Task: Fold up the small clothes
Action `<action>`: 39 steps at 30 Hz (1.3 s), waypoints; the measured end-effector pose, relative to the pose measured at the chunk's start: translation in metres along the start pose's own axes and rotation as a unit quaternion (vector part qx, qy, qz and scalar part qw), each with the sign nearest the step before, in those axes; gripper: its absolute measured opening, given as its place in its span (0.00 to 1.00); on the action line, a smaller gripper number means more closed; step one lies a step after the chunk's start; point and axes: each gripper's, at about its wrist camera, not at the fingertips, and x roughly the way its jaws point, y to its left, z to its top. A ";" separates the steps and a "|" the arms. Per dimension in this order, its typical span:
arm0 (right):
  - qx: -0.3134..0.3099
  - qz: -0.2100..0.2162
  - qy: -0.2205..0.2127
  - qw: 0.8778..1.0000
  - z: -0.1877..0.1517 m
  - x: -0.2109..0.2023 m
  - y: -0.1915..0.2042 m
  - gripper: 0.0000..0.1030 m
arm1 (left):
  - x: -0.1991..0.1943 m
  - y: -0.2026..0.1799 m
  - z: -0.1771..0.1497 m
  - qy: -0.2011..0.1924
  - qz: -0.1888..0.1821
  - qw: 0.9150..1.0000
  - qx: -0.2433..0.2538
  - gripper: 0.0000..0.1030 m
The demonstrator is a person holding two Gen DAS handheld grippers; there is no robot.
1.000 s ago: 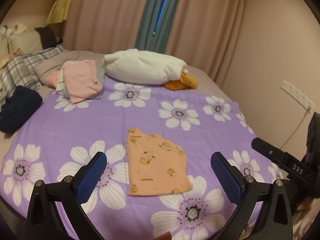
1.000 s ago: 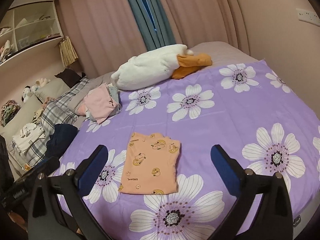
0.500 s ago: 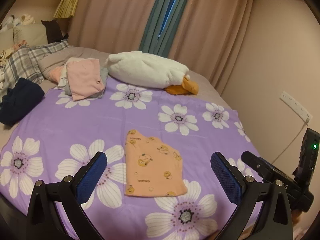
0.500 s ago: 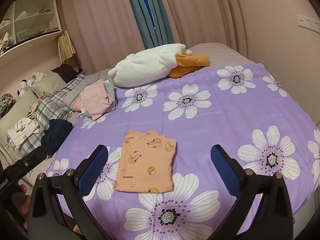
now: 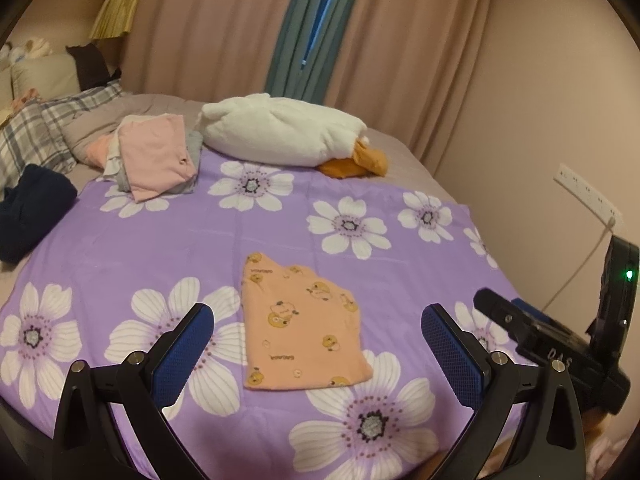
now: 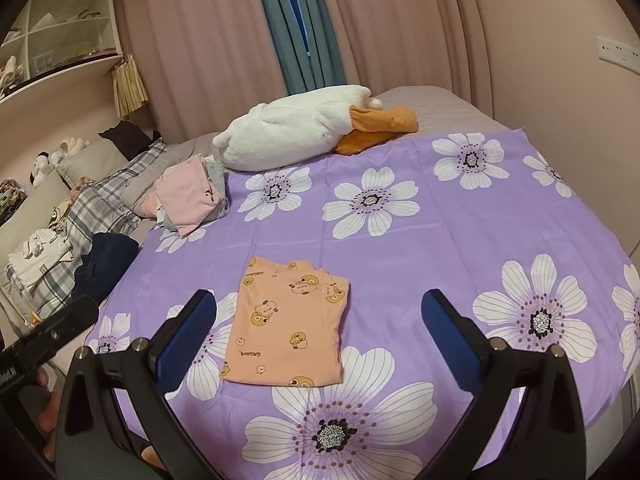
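Note:
A small peach garment with duck prints (image 5: pixel 300 328) (image 6: pixel 286 330) lies folded flat on the purple flowered sheet (image 5: pixel 120 248) (image 6: pixel 440 248), near the bed's front edge. My left gripper (image 5: pixel 318 318) hovers above and in front of it, open, with nothing between its blue pads. My right gripper (image 6: pixel 320 312) hangs likewise over the garment's near end, open and holding nothing. A stack of folded pink and grey clothes (image 5: pixel 156 160) (image 6: pixel 190 196) sits at the sheet's far left corner. The right gripper's body (image 5: pixel 568 340) shows at the left wrist view's right edge.
A white plush goose with orange feet (image 5: pixel 288 136) (image 6: pixel 308 128) lies across the far side. A dark navy garment (image 5: pixel 28 212) (image 6: pixel 106 264) and plaid bedding (image 6: pixel 100 212) lie at the left. Curtains and a wall with a socket strip (image 5: pixel 588 196) bound the bed.
Both grippers have drawn back and risen slightly from the bed, so the garment looks farther off. The garment itself has not moved, and both grippers stay open.

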 end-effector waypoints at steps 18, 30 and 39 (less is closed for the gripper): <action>0.005 -0.006 0.002 1.000 0.000 0.003 -0.003 1.00 | 0.003 0.002 0.002 0.002 0.002 1.000 0.003 1.00; 0.013 -0.008 0.004 1.000 0.000 0.004 -0.005 1.00 | 0.003 0.003 0.002 0.003 0.003 1.000 0.003 1.00; 0.009 -0.007 0.006 1.000 0.001 0.005 -0.004 1.00 | 0.003 0.000 -0.001 0.010 0.007 1.000 0.007 1.00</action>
